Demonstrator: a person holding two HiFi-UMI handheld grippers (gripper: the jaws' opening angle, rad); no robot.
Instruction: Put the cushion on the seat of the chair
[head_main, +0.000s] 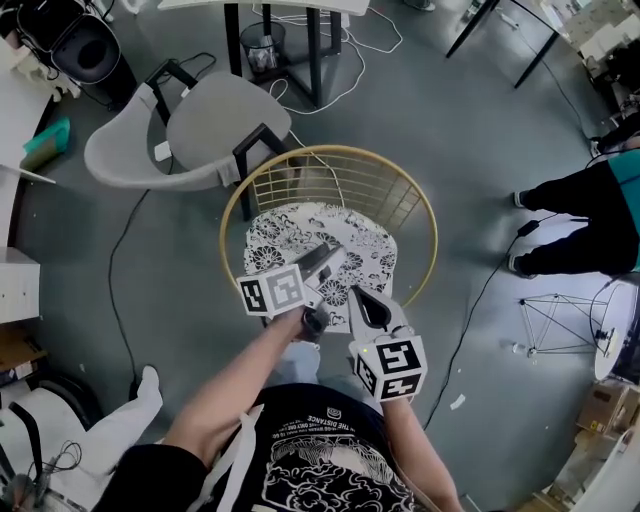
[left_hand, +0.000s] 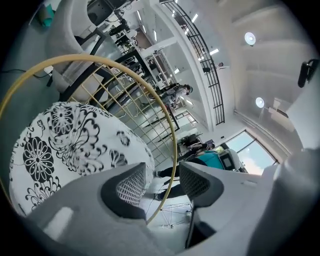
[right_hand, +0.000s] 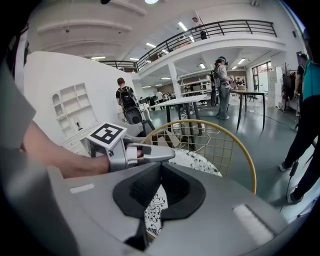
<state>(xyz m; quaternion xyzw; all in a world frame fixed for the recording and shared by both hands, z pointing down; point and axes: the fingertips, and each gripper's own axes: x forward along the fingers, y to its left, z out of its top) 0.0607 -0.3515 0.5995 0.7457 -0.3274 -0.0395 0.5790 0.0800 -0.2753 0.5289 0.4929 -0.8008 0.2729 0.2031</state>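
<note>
– Between the jaws of the left hand-held gripper (left_hand: 162, 177), what do you see?
– Nothing held. Its two jaws stand apart, and the gap shows only the gold rim and the grey floor (left_hand: 170, 220) beyond it.
– And the right hand-held gripper (right_hand: 161, 166)?
– Its jaws meet at the tips. A strip of flowered fabric shows through the slot lower down, but I can't tell whether it touches the pads.
– Where is the cushion (head_main: 280, 240) from those two?
– Directly under and ahead of both. From the head view, the left hand-held gripper (head_main: 333, 253) reaches out over its middle, and the right hand-held gripper (head_main: 358, 295) points at its near edge, just to the right of the left one. The cushion (left_hand: 60, 150) is round, white with black flowers, and lies flat on the seat of the chair (head_main: 370, 190).
– So the chair surrounds it?
– Yes. The gold wire back of the chair (right_hand: 215, 145) rises past the cushion (right_hand: 200, 161), on its far side from both tools, and the hoop rim circles the seat.
– Anything further out?
– A grey chair (head_main: 200, 125) stands beyond the left hand-held gripper (right_hand: 160, 154), up and to its left. A person in teal (head_main: 590, 210) stands well off to the right of the right one.
</note>
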